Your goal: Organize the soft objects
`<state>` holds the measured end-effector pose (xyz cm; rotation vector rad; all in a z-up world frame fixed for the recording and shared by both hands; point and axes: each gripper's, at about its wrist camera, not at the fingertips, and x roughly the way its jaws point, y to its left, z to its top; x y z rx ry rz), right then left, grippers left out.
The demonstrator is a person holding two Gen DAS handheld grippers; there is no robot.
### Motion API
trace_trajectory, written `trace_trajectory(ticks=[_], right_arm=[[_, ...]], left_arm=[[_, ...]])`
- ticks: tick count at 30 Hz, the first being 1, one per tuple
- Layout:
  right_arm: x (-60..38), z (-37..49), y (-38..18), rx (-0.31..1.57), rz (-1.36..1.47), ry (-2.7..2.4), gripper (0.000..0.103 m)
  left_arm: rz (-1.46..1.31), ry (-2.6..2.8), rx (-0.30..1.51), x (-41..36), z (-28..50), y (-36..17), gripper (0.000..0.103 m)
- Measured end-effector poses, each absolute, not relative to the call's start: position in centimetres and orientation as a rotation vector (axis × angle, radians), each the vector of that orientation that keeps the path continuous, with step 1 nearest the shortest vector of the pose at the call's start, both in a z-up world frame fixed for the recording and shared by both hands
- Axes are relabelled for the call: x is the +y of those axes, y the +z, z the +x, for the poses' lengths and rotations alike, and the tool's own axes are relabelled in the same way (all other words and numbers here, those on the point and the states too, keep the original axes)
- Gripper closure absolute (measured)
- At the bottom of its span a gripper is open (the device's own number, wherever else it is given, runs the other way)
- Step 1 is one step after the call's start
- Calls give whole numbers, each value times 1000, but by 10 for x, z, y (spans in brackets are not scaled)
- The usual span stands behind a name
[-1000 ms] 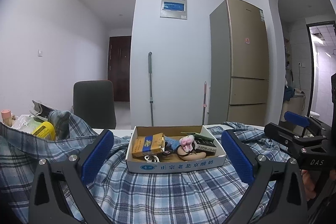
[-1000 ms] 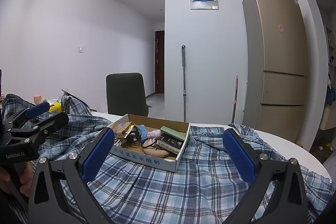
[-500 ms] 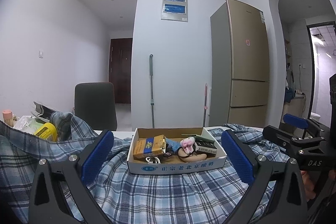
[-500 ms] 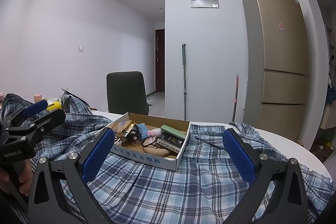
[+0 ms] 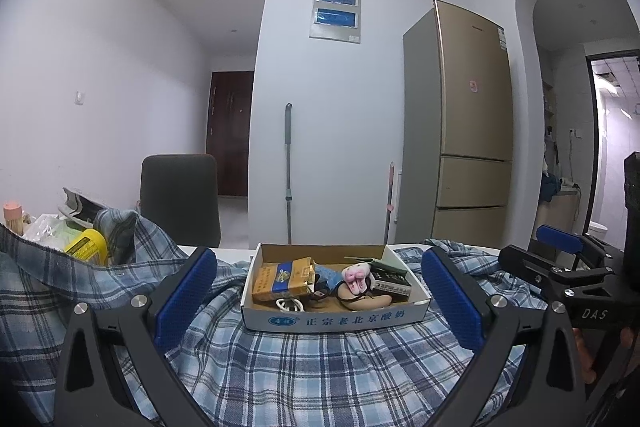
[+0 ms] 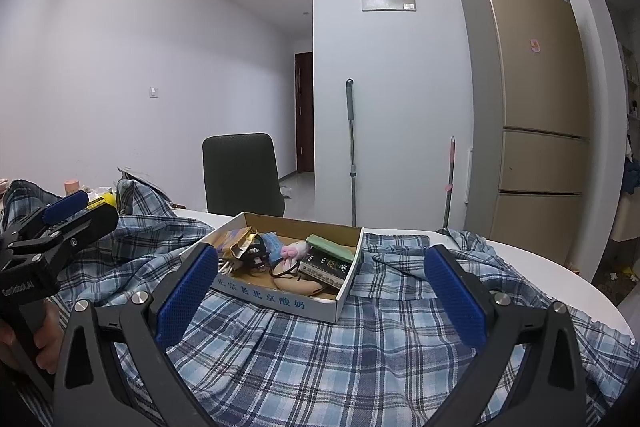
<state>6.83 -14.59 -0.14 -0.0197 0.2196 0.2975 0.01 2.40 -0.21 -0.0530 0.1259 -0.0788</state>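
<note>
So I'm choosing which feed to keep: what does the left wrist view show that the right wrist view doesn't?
Only the left wrist view shows the arched doorway and the right gripper from the side. Only the right wrist view shows the table's bare white edge and the left gripper. Both show the cardboard box of small items on the plaid shirt, the chair and the fridge.

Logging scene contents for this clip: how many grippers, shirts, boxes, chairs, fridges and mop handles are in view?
Grippers: 2, left and right, jaws open
Shirt: 1
Box: 1
Chair: 1
Fridge: 1
Mop handles: 2, grey, pink
Total: 8
</note>
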Motion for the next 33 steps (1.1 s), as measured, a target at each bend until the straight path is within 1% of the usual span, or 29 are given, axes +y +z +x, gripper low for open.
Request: trace_trajectory(ticks=[7,33], right_arm=[[-146,68,-1,219,-19,297,0],[-146,68,-1,218,-20,297,0]], left_arm=[[-10,-84,93,15,-7,-1,0],[-16,-82,99,15,-6,-2,0]])
